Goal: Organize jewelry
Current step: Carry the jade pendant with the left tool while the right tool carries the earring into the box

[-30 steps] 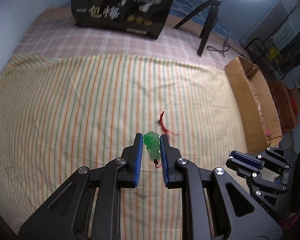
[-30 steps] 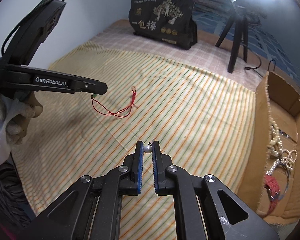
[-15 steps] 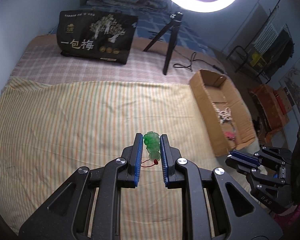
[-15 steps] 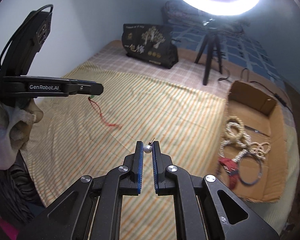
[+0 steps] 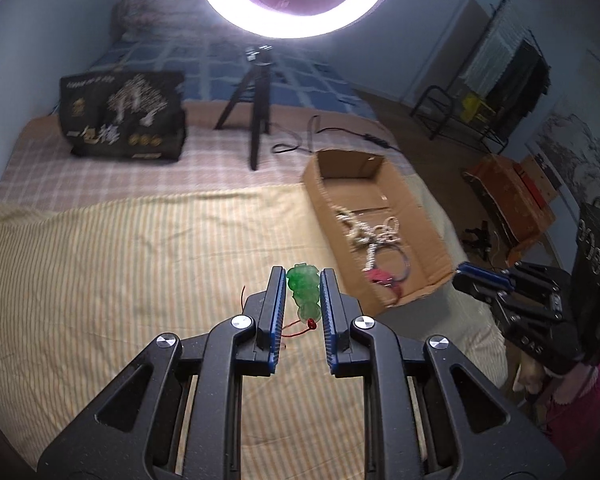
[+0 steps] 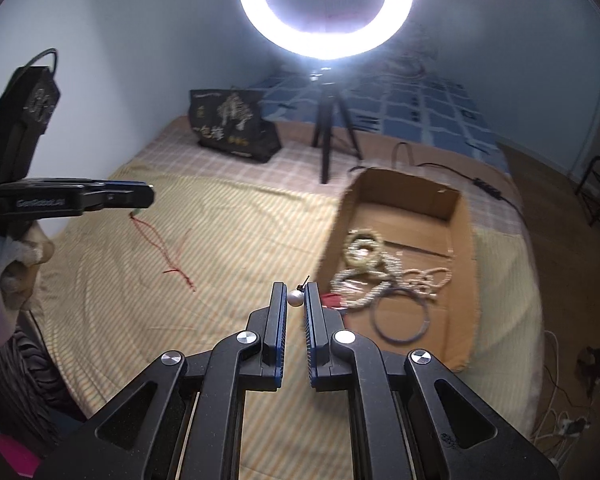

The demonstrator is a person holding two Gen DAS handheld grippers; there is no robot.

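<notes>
My left gripper (image 5: 303, 280) is shut on a green jade pendant (image 5: 305, 291) and holds it above the striped cloth, its red cord (image 6: 162, 246) hanging down to the cloth. My right gripper (image 6: 295, 295) is shut on a small white pearl (image 6: 295, 298) with a thin pin, close to the near left wall of the cardboard box (image 6: 458, 216). The box (image 5: 428, 236) holds several bead strands (image 6: 366, 254), a thin ring (image 6: 398, 314) and a red piece (image 5: 378, 276). The left gripper (image 6: 140, 196) shows at the left of the right wrist view, the right gripper (image 5: 466, 274) at the right of the left wrist view.
The striped cloth (image 5: 120, 260) covers the bed. A black printed bag (image 5: 124, 120) and a ring light on a tripod (image 5: 256, 112) stand at the back, with a cable (image 5: 332, 136) behind the box. The bed edge drops off right of the box.
Both grippers have risen and swung right toward the cardboard box, still holding their pieces. The red cord has lifted partly off the cloth.
</notes>
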